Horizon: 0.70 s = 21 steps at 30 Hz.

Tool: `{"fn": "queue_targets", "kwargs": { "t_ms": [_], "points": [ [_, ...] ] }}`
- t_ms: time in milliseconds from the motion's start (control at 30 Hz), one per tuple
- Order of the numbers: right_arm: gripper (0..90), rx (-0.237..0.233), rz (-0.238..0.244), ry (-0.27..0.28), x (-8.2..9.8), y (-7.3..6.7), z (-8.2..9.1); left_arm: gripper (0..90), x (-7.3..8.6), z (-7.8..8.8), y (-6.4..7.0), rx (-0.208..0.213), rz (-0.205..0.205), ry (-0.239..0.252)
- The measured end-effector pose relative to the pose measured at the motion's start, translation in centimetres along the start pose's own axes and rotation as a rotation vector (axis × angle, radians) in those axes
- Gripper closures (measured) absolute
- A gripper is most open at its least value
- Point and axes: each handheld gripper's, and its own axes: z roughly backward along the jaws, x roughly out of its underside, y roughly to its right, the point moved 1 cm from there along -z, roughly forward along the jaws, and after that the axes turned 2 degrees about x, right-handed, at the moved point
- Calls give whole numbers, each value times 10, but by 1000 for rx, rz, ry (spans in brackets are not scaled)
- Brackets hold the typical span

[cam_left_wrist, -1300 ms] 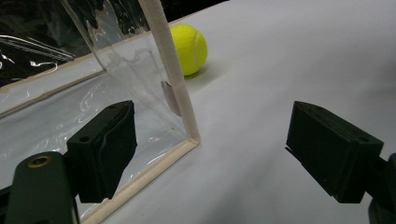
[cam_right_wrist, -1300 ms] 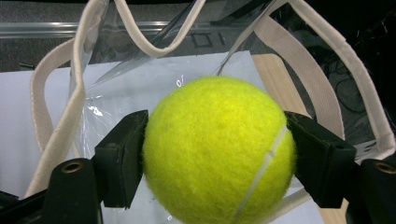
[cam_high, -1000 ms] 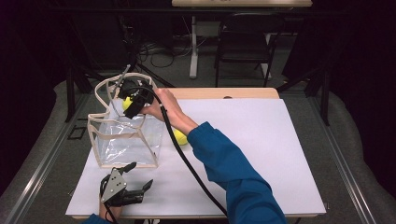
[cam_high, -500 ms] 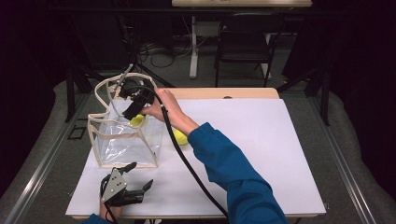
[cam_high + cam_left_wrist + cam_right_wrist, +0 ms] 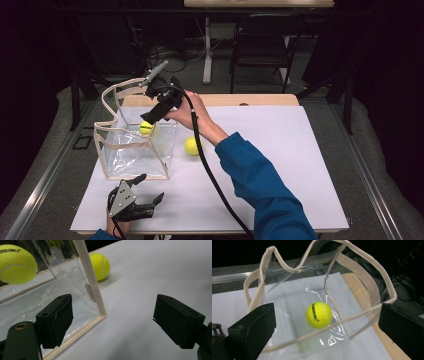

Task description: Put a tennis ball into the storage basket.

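— Since a second ago the yellow felt tennis ball (image 5: 146, 128) has left the right gripper (image 5: 159, 111): then it sat pinched between the jaws above the bag, now it is inside the clear plastic tote bag with beige fabric trim (image 5: 131, 150), free of the jaws, whether still in the air or already on the bottom I cannot tell. The right gripper's jaws have just been opening, and nothing is between them.

— How do they stand now?

— Spread wide. In the right gripper view the two black jaws sit at the bottom corners, with the ball (image 5: 318, 315) seen between them through the bag's (image 5: 367, 280) open mouth, well apart from both.

— And the other ball?

— A second yellow tennis ball (image 5: 192, 145) lies on the white table top (image 5: 280, 165), just beside the bag's right wall, outside it. The left gripper view shows it (image 5: 100, 266) past the bag's beige corner seam (image 5: 91, 282).

— The left gripper?

— The left gripper (image 5: 137, 202) rests low at the table's near edge, in front of the bag, in the same place as before. Its jaws are spread, with nothing between them; the left one is close to the bag's lower front edge.

— The person?

— A blue sleeve (image 5: 260, 185) reaches across the table, and the right hand (image 5: 192, 112) holds the gripper above the bag's rim, tilted down toward the opening. A black cable (image 5: 210, 175) trails back along the forearm.
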Motion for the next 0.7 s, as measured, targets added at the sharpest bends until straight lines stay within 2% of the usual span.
{"fn": "queue_targets", "kwargs": {
  "t_ms": [100,167,433,467,667,700],
  "points": [
    [0,3,-2,2,5,2,5,159,0,-1,0,0,1,0],
    [0,10,-4,6,14,7,15,159,0,-1,-1,1,1,-5],
    [0,20,-40,36,35,18,35,159,0,-1,0,-6,-1,-8],
    [0,38,-64,24,56,25,46,159,0,-1,0,-6,-1,-8],
    [0,38,-64,24,56,25,46,159,0,-1,0,-6,-1,-8],
    [0,46,-66,17,65,26,48,159,0,-1,1,-3,-4,-8]
  ]
}}
